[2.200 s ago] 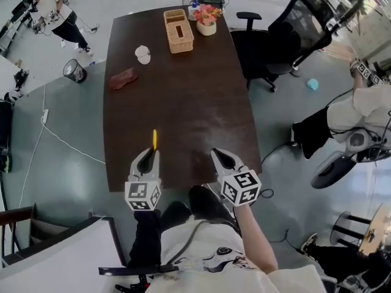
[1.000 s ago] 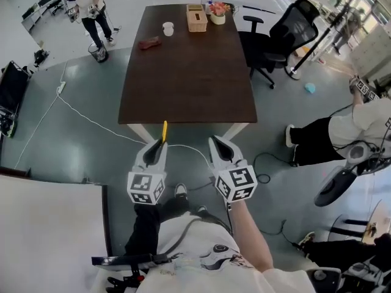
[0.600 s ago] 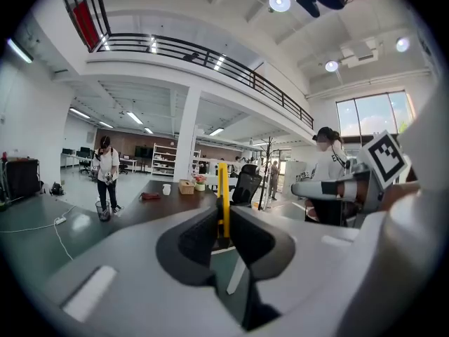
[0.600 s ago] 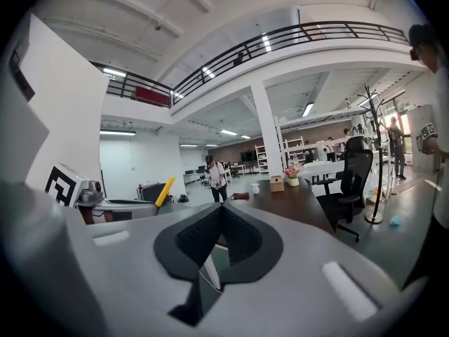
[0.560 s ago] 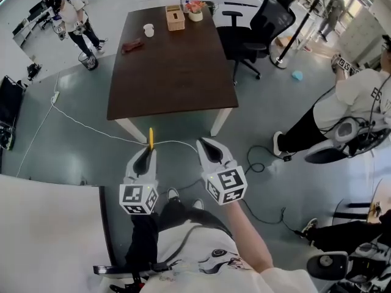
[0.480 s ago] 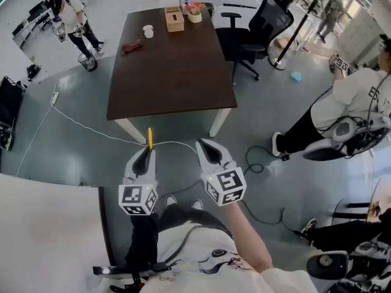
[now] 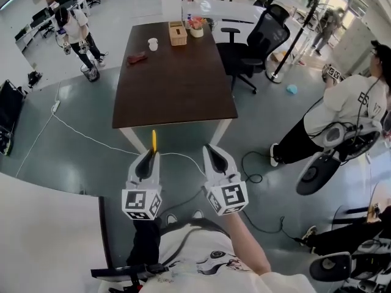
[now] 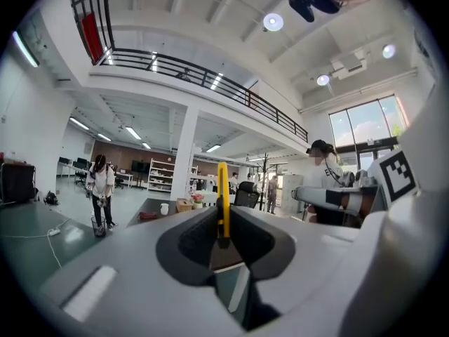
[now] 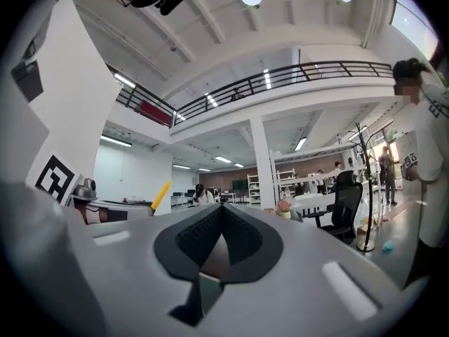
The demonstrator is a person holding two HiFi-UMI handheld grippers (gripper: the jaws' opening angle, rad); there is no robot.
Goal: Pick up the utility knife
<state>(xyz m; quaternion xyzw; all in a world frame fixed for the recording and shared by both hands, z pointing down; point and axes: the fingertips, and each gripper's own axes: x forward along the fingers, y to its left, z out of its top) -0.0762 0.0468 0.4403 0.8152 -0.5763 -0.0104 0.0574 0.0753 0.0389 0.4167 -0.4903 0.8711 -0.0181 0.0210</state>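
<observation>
- Left gripper (image 7: 148, 157): jaws clamped on the yellow utility knife (image 7: 153, 140). In the left gripper view the knife (image 8: 222, 202) sits pinched at the jaw tips and sticks straight out past them.
- Knife is in the air over the floor, short of the desk's (image 7: 177, 84) near edge and not touching the desk.
- Right gripper (image 7: 211, 151): jaws fully together with nothing between them, held just beside the left.
- Step, as I read it: the pick-up looks done, and this is the hold phase.
- Next: keep the clamp firm and the knife level. The grip is only at one end, so it could pivot.
</observation>
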